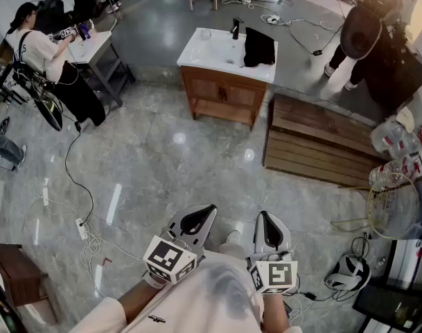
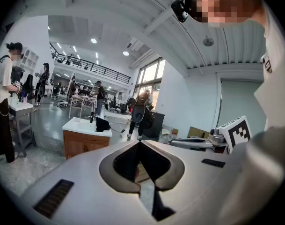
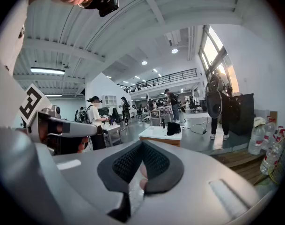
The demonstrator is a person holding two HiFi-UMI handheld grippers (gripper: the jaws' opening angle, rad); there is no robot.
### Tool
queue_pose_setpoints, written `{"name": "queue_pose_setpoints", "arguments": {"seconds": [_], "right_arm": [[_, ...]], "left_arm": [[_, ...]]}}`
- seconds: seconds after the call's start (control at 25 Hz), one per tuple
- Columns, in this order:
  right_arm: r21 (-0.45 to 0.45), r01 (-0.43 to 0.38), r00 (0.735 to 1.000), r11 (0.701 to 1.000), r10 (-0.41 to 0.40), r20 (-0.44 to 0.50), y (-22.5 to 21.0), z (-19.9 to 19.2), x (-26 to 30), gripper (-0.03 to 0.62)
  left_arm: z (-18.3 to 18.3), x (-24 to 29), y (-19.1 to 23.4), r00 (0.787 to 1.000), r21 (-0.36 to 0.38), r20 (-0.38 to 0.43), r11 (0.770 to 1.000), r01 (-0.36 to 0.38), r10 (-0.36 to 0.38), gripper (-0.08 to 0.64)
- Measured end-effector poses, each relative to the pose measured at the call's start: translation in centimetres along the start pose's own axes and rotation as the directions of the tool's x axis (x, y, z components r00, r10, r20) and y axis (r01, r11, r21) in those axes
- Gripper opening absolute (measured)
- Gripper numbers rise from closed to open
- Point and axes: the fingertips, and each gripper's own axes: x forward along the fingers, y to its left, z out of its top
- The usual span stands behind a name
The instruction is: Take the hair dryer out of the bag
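A black bag [image 1: 259, 47] stands on the right part of a white sink top [image 1: 214, 50], far ahead of me across the floor. The same bag [image 2: 103, 124] shows small in the left gripper view, and the bag [image 3: 173, 128] also shows in the right gripper view. No hair dryer is visible. My left gripper [image 1: 208, 210] and right gripper [image 1: 265, 216] are held close to my body, side by side, both shut with nothing between the jaws. The left gripper [image 2: 140, 142] and the right gripper [image 3: 142, 143] point roughly towards the sink, far from the bag.
The sink sits on a wooden cabinet [image 1: 223, 94] with a black faucet [image 1: 235, 28]. A low wooden platform [image 1: 314, 141] lies to its right, with water bottles [image 1: 394, 137] and a wire fan guard [image 1: 394, 207] beyond. A person [image 1: 48, 57] works at a table on the left. Cables [image 1: 82, 207] trail over the floor.
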Motion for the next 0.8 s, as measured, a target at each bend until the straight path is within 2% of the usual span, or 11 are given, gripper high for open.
{"name": "queue_pose_setpoints", "arguments": {"seconds": [0.2,0.4,0.6,0.8], "right_arm": [[-0.023,-0.027,1.0,0.999,0.027,0.006,-2.0,0.3,0.0,0.007],[0.028,-0.051,0.997,0.998,0.049,0.059,-4.1,1.0,-0.5,0.006],[0.038,-0.067,0.995,0.997,0.064,0.073,-6.5,0.5,-1.3,0.006],[-0.014,-0.145,0.986,0.989,0.146,0.076,-7.5,-0.1,-1.7,0.009]], "left_arm": [[-0.1,1.7,-1.3,1.0,0.005,0.001,1.0,-0.022,0.022,0.006],[0.1,3.1,-2.5,0.999,0.004,0.002,0.999,-0.052,0.052,0.006],[-0.7,4.5,-4.1,0.997,0.014,-0.005,0.997,-0.072,0.072,0.006],[-1.8,5.3,-5.5,0.994,0.012,-0.008,0.994,-0.105,0.105,0.008]]}}
